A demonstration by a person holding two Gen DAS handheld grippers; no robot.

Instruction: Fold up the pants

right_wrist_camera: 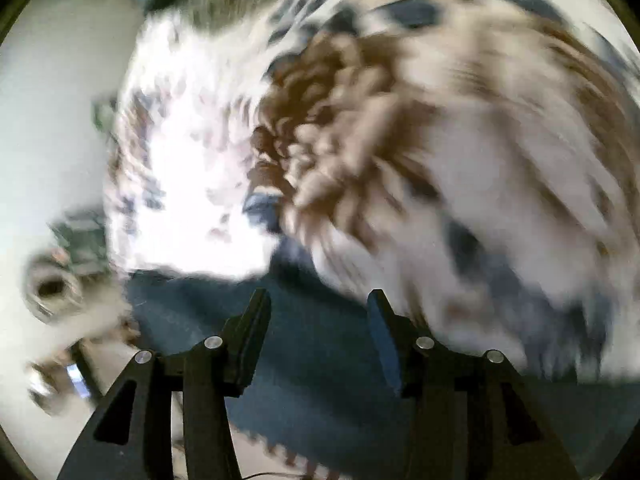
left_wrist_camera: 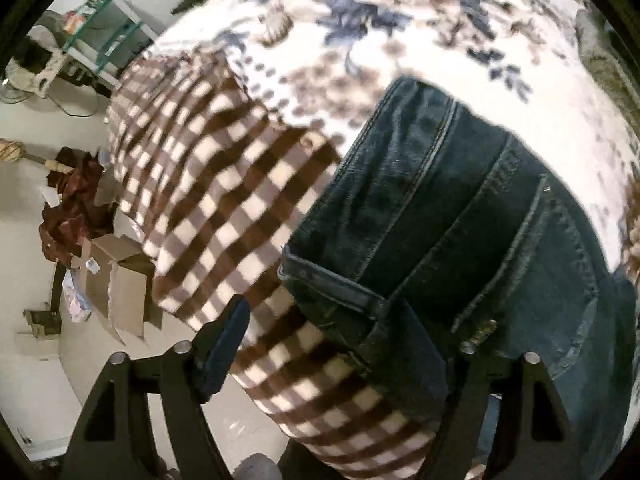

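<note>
Dark blue jeans [left_wrist_camera: 460, 216] lie on a bed covered by a brown-and-cream checked blanket [left_wrist_camera: 208, 168] and a white floral spread [left_wrist_camera: 360, 20]. My left gripper [left_wrist_camera: 332, 340] is open, its jaws wide apart. Its left finger [left_wrist_camera: 224, 344] is over the checked blanket. The right finger is hidden behind the jeans' waistband corner [left_wrist_camera: 360, 300]. The right wrist view is motion-blurred. My right gripper [right_wrist_camera: 320, 312] is open and empty above dark blue denim [right_wrist_camera: 320, 380], with the floral spread [right_wrist_camera: 400, 140] beyond.
Left of the bed, on the pale floor, are open cardboard boxes [left_wrist_camera: 120, 280], a heap of dark red cloth [left_wrist_camera: 76, 200] and a chair and shelf [left_wrist_camera: 92, 28] further back. A blurred round object [right_wrist_camera: 52, 288] shows at the left in the right wrist view.
</note>
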